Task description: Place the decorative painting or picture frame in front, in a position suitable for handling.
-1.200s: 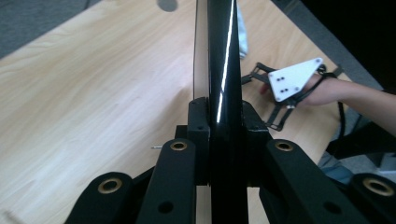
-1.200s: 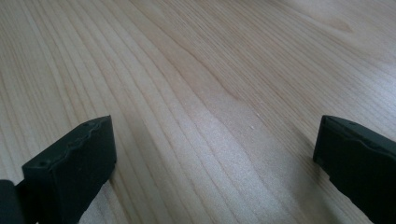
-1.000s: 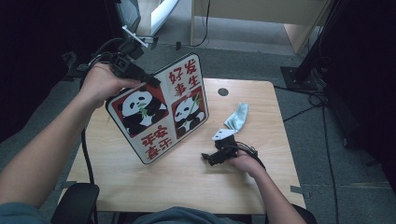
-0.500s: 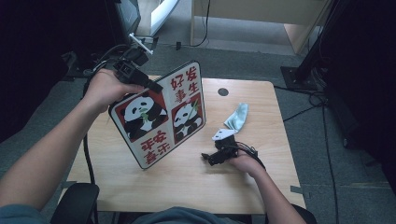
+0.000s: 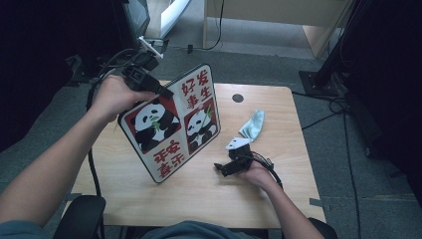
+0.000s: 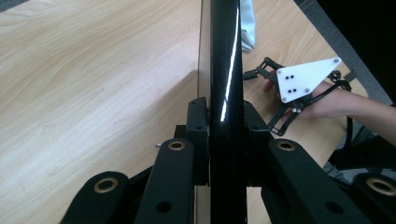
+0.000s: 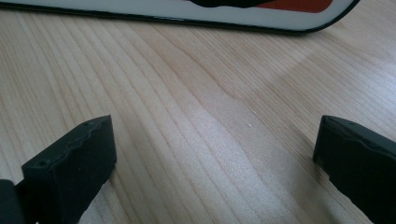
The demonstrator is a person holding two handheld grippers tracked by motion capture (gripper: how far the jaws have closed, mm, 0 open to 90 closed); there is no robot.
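My left gripper [image 5: 149, 84] is clamped on the top left corner of the panda board [image 5: 174, 122], a flat glossy panel with two panda pictures and red characters on its face. I hold it tilted, its printed face turned up toward me. Its lower corner reaches down close to the bench [image 5: 124, 164]; I cannot tell whether it touches the wood. In my left gripper view the board [image 6: 225, 70] runs edge-on between my two pads, which press on it from either side.

No containers stand on the bench.

To the right of the panda board, and just apart from its lower edge, my right gripper [image 5: 231, 166] rests low on the bench with its jaws spread wide and nothing between them. In my right gripper view bare wood lies between the two pads [image 7: 74, 158], and the board's rounded white edge [image 7: 196, 21] crosses the top of the frame ahead of them. A white three-cornered plate [image 5: 239, 144] sits on top of this gripper.

Further right of the board, beyond my right gripper, a small pale blue cloth [image 5: 253, 123] lies crumpled on the wood. Above the board's right edge, a dark round hole [image 5: 238, 98] marks the bench near its far side. Nothing stands between the board and my right gripper.
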